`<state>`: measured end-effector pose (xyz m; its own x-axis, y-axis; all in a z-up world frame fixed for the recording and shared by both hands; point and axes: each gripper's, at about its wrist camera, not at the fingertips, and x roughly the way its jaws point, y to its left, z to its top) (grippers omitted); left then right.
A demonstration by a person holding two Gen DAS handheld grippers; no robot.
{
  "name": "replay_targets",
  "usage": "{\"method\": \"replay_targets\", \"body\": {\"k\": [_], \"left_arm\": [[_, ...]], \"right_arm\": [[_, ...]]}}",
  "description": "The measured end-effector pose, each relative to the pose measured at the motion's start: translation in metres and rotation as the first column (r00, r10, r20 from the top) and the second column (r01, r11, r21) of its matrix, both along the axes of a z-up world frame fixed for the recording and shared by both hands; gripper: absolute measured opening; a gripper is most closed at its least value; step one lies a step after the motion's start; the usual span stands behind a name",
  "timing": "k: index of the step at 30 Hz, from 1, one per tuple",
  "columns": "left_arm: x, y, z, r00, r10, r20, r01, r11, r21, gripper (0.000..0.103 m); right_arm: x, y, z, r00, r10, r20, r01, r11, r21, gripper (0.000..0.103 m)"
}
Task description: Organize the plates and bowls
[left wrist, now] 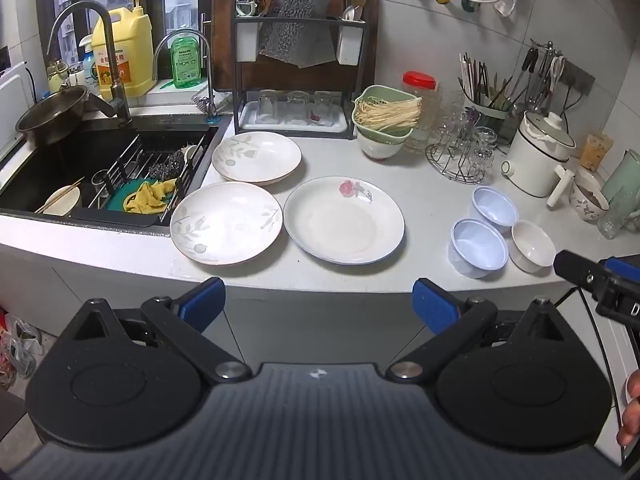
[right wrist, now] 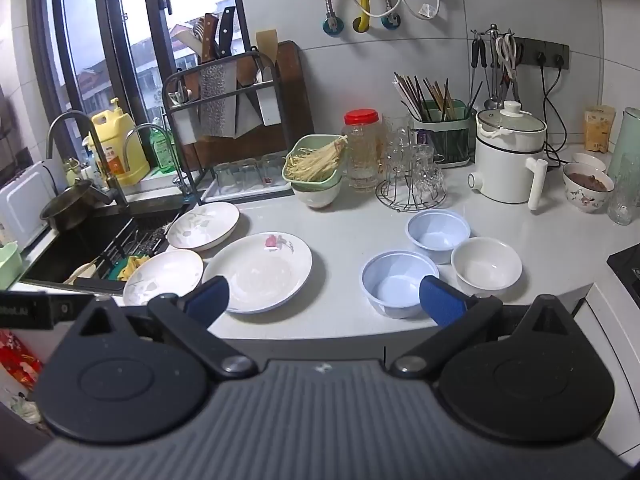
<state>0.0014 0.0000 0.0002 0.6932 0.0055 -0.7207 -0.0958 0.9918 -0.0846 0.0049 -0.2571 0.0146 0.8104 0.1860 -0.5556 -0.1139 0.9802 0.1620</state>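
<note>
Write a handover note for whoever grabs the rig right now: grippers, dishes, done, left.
Left gripper: open, empty, short of the counter edge.
Right gripper: open, empty, its right finger in front of the near blue bowl.
Three plates lie separately: rose plate, near leaf plate, far leaf plate.
Far blue bowl and white bowl stand beside the near one.
Done: nothing stacked.
Left: stack plates, nest bowls.

The left hand-held gripper (left wrist: 318, 304) hangs wide open before the desk (left wrist: 420, 196). On it lie 3 plates (left wrist: 344, 220) and, right of them, 3 bowls (left wrist: 478, 248) clustered together.
</note>
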Motion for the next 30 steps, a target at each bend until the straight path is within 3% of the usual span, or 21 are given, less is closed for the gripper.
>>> {"method": "replay_targets", "body": {"k": [5,9,30], "left_arm": [[-0.007,-0.005,0.003,0.999,0.009,0.051,-0.009,1.000,0.012,0.101],[-0.007,-0.009,0.004,0.999,0.002,0.046,-0.002,1.000,0.002,0.101],[-0.014,-0.017,-0.011,1.000,-0.011,0.004,0.011,1.000,0.010,0.102]], "right_arm": [[-0.001,-0.007,-0.003,1.000,0.006,-0.022,-0.005,1.000,0.028,0.103],[-0.003,-0.003,-0.003,1.000,0.003,-0.015,-0.003,1.000,-0.005,0.103],[-0.012,-0.015,-0.011,1.000,-0.023,-0.010,0.023,1.000,0.018,0.103]]}}
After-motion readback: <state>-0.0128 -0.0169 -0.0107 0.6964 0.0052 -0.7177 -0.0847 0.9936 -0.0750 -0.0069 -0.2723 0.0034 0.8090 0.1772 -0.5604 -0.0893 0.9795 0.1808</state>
